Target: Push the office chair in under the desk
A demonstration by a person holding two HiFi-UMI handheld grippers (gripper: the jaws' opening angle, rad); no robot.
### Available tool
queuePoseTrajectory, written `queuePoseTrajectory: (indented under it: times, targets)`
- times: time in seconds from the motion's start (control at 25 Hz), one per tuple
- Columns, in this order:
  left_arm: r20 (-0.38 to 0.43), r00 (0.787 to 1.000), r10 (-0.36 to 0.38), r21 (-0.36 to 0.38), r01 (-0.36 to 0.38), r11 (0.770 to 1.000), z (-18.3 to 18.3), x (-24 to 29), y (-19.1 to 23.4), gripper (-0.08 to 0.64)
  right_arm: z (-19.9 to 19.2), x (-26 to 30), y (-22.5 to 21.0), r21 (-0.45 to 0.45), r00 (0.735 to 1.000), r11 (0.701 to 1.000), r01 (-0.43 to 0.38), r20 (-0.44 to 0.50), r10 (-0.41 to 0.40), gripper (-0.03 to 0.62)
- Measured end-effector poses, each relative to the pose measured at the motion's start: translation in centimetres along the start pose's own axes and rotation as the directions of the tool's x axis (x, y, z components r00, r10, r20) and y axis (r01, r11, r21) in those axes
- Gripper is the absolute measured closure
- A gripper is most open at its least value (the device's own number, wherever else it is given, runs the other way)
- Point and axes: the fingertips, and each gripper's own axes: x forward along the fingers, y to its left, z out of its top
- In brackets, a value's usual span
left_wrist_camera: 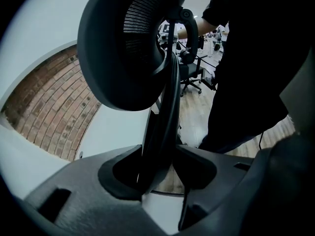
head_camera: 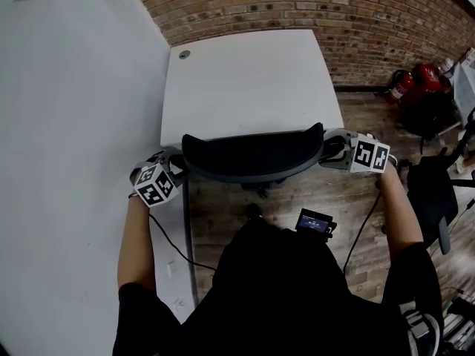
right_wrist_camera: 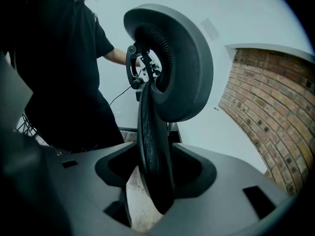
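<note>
The black office chair shows its curved backrest (head_camera: 252, 158) just at the near edge of the white desk (head_camera: 245, 80), the seat hidden below it. My left gripper (head_camera: 178, 162) is at the backrest's left end and my right gripper (head_camera: 332, 148) at its right end. In the left gripper view the backrest's thin rim (left_wrist_camera: 167, 112) runs between the jaws of the left gripper (left_wrist_camera: 160, 168), with a slit of floor showing beside it. In the right gripper view the rim (right_wrist_camera: 150, 132) stands between the jaws of the right gripper (right_wrist_camera: 155, 173), with a gap on its left. Both stand open around the rim.
A white wall (head_camera: 74, 124) runs close along the desk's left side and a brick wall (head_camera: 334, 6) stands behind it. Red fire extinguishers (head_camera: 412, 80) and another black chair (head_camera: 434, 191) stand to the right on the wood floor (head_camera: 349, 199).
</note>
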Motion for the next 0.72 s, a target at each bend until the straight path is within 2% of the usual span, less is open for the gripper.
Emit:
queuePoseTrajectory:
  times: [0.08, 0.28, 0.44, 0.52, 0.6, 0.64, 0.72]
  targets:
    - [-0.017, 1.000, 0.010, 0.005, -0.010, 1.000, 0.0, 0.2, 0.0, 0.367, 0.0, 0.0, -0.1, -0.005, 1.000, 1.000, 0.021, -0.003, -0.021, 0.362]
    - [-0.026, 0.998, 0.053, -0.018, -0.053, 0.998, -0.1, -0.5, -0.2, 0.364, 0.5, -0.6, 0.4, -0.010, 0.998, 0.998, 0.055, 0.031, -0.054, 0.379]
    - [0.017, 0.985, 0.170, -0.061, -0.169, 0.984, 0.6, -2.2, -0.1, 0.357, 1.4, -2.0, 0.9, 0.013, 0.988, 0.994, 0.106, 0.110, -0.107, 0.368]
    - [0.048, 0.966, 0.254, -0.097, -0.248, 0.964, 1.0, -3.2, -0.1, 0.339, 2.0, -3.2, 1.2, 0.034, 0.974, 0.990, 0.139, 0.176, -0.143, 0.367]
    - [0.096, 0.936, 0.339, -0.156, -0.322, 0.934, 1.6, -4.5, 0.0, 0.339, 3.1, -4.7, 1.4, 0.081, 0.946, 0.982, 0.171, 0.265, -0.186, 0.367]
    - [0.122, 0.916, 0.383, -0.192, -0.357, 0.914, 1.9, -5.3, 0.0, 0.339, 3.7, -5.4, 1.6, 0.117, 0.924, 0.976, 0.182, 0.318, -0.211, 0.369]
    - [0.178, 0.862, 0.474, -0.267, -0.422, 0.867, 3.0, -7.2, -0.2, 0.339, 4.9, -6.5, 2.1, 0.220, 0.859, 0.958, 0.183, 0.438, -0.264, 0.393]
